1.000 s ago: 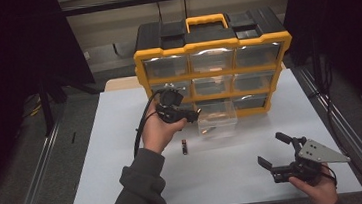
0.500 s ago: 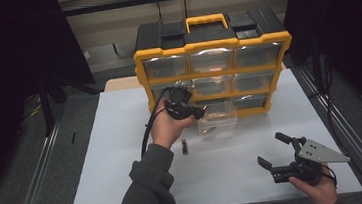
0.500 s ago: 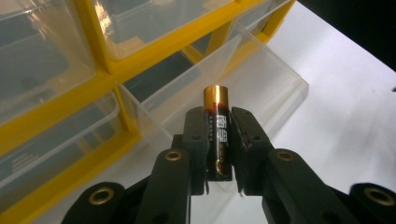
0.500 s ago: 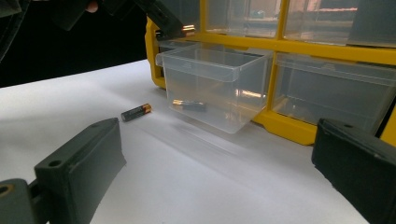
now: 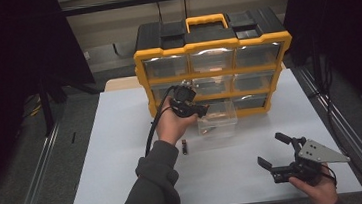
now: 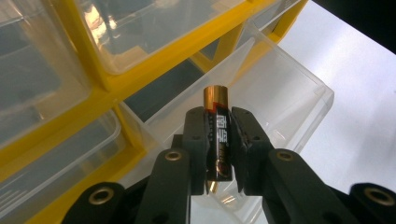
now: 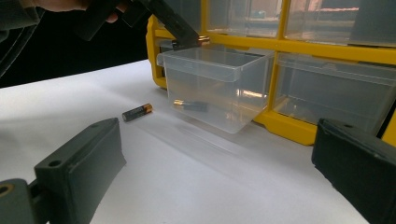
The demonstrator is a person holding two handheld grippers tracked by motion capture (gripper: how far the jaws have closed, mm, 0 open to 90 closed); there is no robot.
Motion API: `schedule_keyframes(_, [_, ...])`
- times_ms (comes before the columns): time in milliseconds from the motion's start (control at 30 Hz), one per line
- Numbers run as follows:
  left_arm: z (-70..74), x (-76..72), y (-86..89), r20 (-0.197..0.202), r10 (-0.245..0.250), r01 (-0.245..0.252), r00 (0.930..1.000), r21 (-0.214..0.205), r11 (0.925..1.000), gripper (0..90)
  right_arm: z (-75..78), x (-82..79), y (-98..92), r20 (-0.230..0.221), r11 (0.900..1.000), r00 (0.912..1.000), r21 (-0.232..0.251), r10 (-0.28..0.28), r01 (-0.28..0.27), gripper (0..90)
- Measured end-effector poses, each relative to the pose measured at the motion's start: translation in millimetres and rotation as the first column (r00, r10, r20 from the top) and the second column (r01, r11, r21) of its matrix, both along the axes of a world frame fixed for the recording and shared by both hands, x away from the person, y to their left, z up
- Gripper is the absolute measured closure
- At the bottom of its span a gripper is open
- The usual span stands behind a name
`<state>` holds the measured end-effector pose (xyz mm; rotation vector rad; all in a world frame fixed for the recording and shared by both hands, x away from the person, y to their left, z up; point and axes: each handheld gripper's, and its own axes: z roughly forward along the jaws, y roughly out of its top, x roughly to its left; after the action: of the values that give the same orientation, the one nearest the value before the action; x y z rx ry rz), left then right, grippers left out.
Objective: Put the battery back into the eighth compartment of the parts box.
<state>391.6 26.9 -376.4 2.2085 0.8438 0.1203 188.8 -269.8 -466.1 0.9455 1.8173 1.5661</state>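
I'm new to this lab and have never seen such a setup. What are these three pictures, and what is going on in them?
No robot: a person holds a hand-worked two-jaw gripper in each hand. The high view looks down on a white table from above the person. The two other views come from cameras riding on each gripper. On the table stands a yellow drawer cabinet with one clear drawer pulled out; one battery lies in it, another on the table. The left gripper is shut on a third battery over the drawer. The right gripper rests open, holding nothing.
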Motion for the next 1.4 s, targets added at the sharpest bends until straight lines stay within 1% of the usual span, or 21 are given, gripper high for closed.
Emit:
schedule_keyframes(33, [0.3,0.1,-0.3,0.000,0.003,-0.003,1.0000,0.010,0.9999,77.1,0.0,0.1,-0.1,0.001,1.0000,1.0000,0.000,0.000,0.000,1.5])
schedule_keyframes(67, [-1.3,1.2,-0.6,0.004,-0.004,0.004,1.0000,-0.005,1.0000,77.1,0.1,0.0,-0.2,0.001,1.0000,1.0000,-0.002,-0.002,0.002,1.5])
schedule_keyframes(200, [-3.7,2.5,-2.2,0.009,-0.004,0.004,1.0000,0.004,1.0000,77.1,0.0,0.0,-0.4,0.000,1.0000,1.0000,-0.001,0.000,0.000,1.5])
schedule_keyframes(333, [-7.0,4.1,-3.1,0.038,-0.015,0.015,0.9992,0.011,0.9998,76.1,-0.2,0.3,0.1,0.002,1.0000,1.0000,0.000,0.002,-0.002,1.5])
schedule_keyframes(400, [-6.7,3.7,-2.7,0.042,-0.014,0.014,0.9990,-0.014,0.9998,70.6,-0.1,0.3,0.7,-0.002,1.0000,1.0000,0.004,-0.004,0.004,1.5])
schedule_keyframes(567, [0.5,0.2,2.6,0.036,-0.033,0.034,0.9988,-0.025,0.9991,62.6,-0.1,0.2,0.3,0.000,1.0000,1.0000,0.001,-0.001,0.001,1.6])
schedule_keyframes(600, [0.9,-1.6,3.1,0.053,-0.018,0.020,0.9984,-0.034,0.9992,61.4,-0.3,0.4,0.4,0.000,1.0000,1.0000,0.003,0.002,-0.002,1.5])
schedule_keyframes(633, [3.6,-3.0,5.3,0.046,-0.021,0.023,0.9987,-0.032,0.9992,59.6,-0.4,0.6,0.1,0.002,1.0000,1.0000,-0.003,0.001,-0.001,1.5])
schedule_keyframes(667, [4.7,-5.2,6.7,0.049,-0.008,0.011,0.9988,-0.051,0.9986,57.5,-0.4,0.6,0.3,0.001,1.0000,1.0000,-0.003,0.001,-0.001,1.5])
schedule_keyframes(733, [7.2,-9.3,10.9,0.066,0.007,-0.002,0.9978,-0.068,0.9977,52.7,-0.3,0.6,0.5,0.005,1.0000,1.0000,-0.006,0.004,-0.004,1.6])
schedule_keyframes(767, [8.6,-10.8,12.6,0.068,0.011,-0.006,0.9976,-0.064,0.9980,50.0,-0.2,0.4,0.8,0.005,1.0000,1.0000,-0.006,0.005,-0.005,1.6])
schedule_keyframes(800, [9.9,-12.7,14.9,0.063,0.012,-0.008,0.9980,-0.068,0.9976,48.3,-0.2,0.7,0.9,0.007,1.0000,0.9999,-0.004,0.007,-0.007,1.6])
schedule_keyframes(900, [11.3,-18.4,21.5,0.069,0.019,-0.013,0.9974,-0.089,0.9960,42.1,-0.1,0.7,1.4,0.007,1.0000,1.0000,-0.006,0.005,-0.005,1.6])
schedule_keyframes(1000, [13.5,-24.6,28.4,0.077,0.035,-0.029,0.9964,-0.085,0.9960,37.4,0.0,0.5,1.7,0.004,0.9999,1.0000,-0.010,0.004,-0.004,1.6])
schedule_keyframes(1033, [12.9,-27.2,31.4,0.076,0.052,-0.043,0.9957,-0.110,0.9930,35.9,-0.1,0.6,1.8,0.006,0.9999,1.0000,-0.011,0.003,-0.003,1.7])
schedule_keyframes(1100, [12.8,-29.2,35.9,0.072,0.055,-0.047,0.9959,-0.108,0.9931,33.5,-0.1,0.1,2.0,0.001,1.0000,1.0000,-0.009,0.001,-0.001,1.7])
schedule_keyframes(1133, [11.4,-30.8,38.6,0.072,0.072,-0.063,0.9948,-0.116,0.9912,32.5,-0.1,0.1,2.2,0.001,1.0000,1.0000,-0.007,-0.003,0.003,1.7])
schedule_keyframes(1167, [10.3,-31.6,40.2,0.070,0.074,-0.065,0.9948,-0.119,0.9907,31.1,-0.1,0.0,2.3,0.000,1.0000,1.0000,-0.007,-0.002,0.002,1.7])
schedule_keyframes(1233, [7.6,-33.7,44.8,0.075,0.082,-0.074,0.9938,-0.110,0.9911,28.6,-0.1,0.0,2.0,0.002,0.9999,1.0000,-0.011,-0.001,0.001,1.7])
schedule_keyframes(1267, [5.9,-34.7,47.9,0.076,0.076,-0.069,0.9942,-0.093,0.9933,27.5,-0.2,0.3,1.9,0.003,0.9999,1.0000,-0.011,-0.002,0.002,1.7])
schedule_keyframes(1400, [-1.5,-38.9,52.8,0.061,0.098,-0.093,0.9933,-0.091,0.9915,23.7,-0.2,0.3,1.8,0.004,0.9999,1.0000,-0.013,-0.001,0.001,1.7])
